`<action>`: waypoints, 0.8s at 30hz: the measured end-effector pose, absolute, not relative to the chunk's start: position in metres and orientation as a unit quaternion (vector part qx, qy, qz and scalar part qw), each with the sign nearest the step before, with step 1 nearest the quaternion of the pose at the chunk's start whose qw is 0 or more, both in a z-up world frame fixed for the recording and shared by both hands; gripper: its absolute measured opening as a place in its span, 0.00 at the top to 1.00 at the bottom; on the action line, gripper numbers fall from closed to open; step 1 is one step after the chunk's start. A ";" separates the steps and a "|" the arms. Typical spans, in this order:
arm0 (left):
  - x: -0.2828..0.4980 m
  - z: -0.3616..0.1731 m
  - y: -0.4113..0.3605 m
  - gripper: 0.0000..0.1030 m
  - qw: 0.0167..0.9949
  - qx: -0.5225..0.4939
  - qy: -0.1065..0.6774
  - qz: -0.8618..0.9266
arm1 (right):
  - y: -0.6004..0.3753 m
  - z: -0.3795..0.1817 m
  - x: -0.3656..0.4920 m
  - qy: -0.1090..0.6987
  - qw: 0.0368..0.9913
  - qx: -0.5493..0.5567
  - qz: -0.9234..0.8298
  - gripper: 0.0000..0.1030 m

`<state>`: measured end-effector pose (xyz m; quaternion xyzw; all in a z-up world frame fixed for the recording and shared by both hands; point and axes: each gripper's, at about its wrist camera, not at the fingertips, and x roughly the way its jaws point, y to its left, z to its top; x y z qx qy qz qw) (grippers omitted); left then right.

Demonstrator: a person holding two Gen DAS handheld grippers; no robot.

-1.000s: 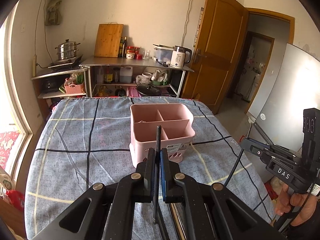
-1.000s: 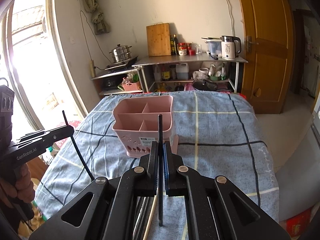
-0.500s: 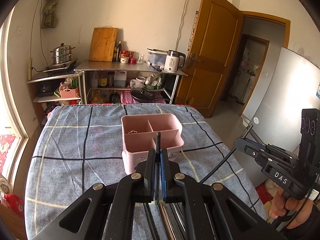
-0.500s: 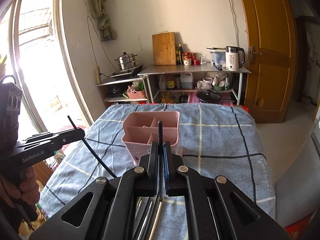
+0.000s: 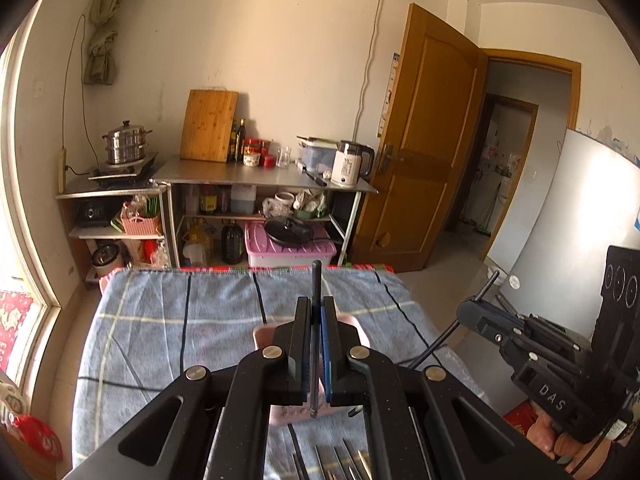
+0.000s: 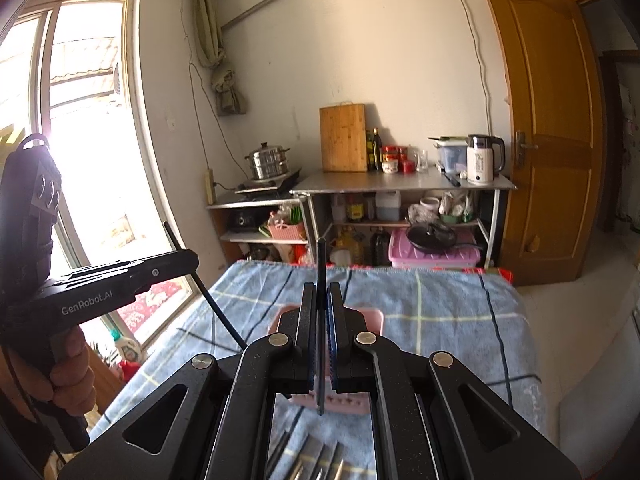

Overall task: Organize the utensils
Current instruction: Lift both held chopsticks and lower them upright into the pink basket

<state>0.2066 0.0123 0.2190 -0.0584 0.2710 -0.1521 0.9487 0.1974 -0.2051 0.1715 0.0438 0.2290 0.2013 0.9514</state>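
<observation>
My left gripper (image 5: 315, 312) is shut on a thin black chopstick (image 5: 316, 280) that stands upright between its jaws. My right gripper (image 6: 321, 298) is shut on another black chopstick (image 6: 320, 258), also upright. A pink divided utensil holder (image 5: 262, 334) sits on the table just beyond and below both grippers, mostly hidden by the jaws; it also shows in the right wrist view (image 6: 374, 318). Several metal utensils (image 5: 340, 460) lie on the cloth near the front edge, below the grippers. The left gripper shows in the right wrist view (image 6: 188, 258), the right gripper in the left wrist view (image 5: 470, 312).
The table has a blue checked cloth (image 5: 160, 320). Behind it stand a metal shelf (image 5: 260, 176) with a kettle (image 5: 350, 164), a cutting board (image 5: 208, 126) and bottles. A steamer pot (image 5: 124, 142) is at the left. A wooden door (image 5: 424, 140) is at the right, a window (image 6: 80, 120) on the left.
Both grippers have risen and tilted up with their chopsticks. The pink holder has dropped low in both views and is now mostly hidden behind the jaws.
</observation>
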 end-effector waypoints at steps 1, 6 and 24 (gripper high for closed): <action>0.211 0.225 0.014 0.96 0.950 -0.059 0.266 -0.151 | -0.203 0.175 0.202 0.225 0.952 0.046 0.202 0.96; 0.233 0.236 0.019 0.96 0.955 -0.055 0.255 -0.138 | -0.192 0.183 0.219 0.213 0.953 0.052 0.208 0.96; 0.292 0.129 0.022 0.96 0.925 -0.069 0.353 -0.124 | -0.178 0.102 0.278 0.309 0.927 0.068 0.202 0.95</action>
